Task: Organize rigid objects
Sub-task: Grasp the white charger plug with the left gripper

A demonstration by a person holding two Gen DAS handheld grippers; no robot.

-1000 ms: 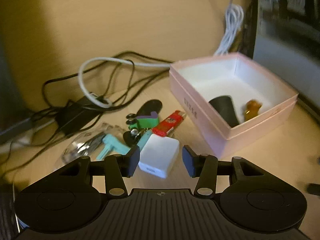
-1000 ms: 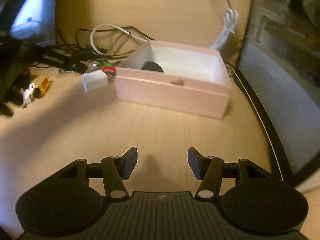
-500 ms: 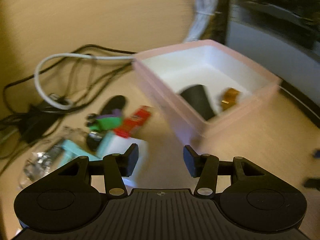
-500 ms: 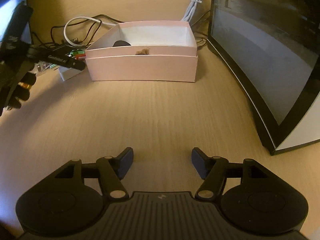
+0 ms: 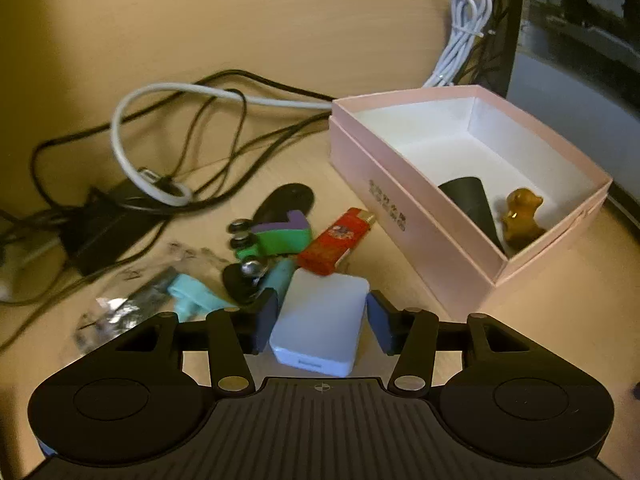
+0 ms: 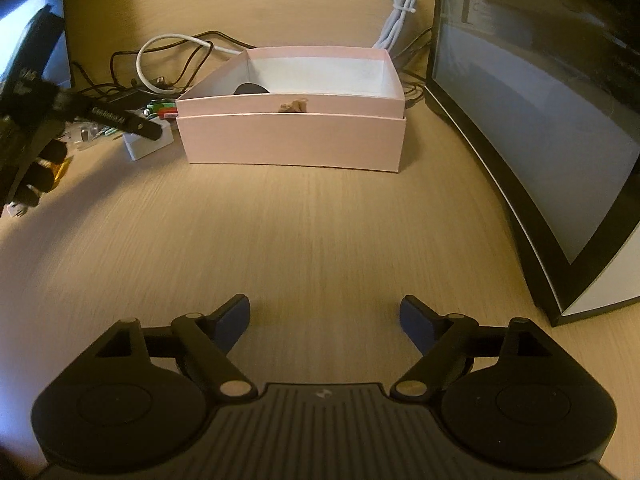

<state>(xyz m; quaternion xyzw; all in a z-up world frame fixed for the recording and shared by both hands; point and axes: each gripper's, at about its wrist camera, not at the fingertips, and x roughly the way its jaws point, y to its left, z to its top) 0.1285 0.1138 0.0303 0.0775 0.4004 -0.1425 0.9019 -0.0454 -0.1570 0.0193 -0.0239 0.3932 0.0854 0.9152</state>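
left tool (image 5: 322, 318) straddles the white charger (image 5: 320, 322), pads apart.

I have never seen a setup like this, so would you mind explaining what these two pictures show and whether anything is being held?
No robot here: a person holds a two-finger gripper in each hand, each with a camera looking along its fingers.

The left view shows the left gripper over a small pile on the wooden desk. Its fingers straddle a white charger block without visibly pressing it, so nothing is held yet. Beside it lie a red lighter and a green and purple piece.

The right view shows the right gripper, its fingers opening over bare desk, with nothing between them.

Both views show the pink box, already holding a black object and a small amber figurine.
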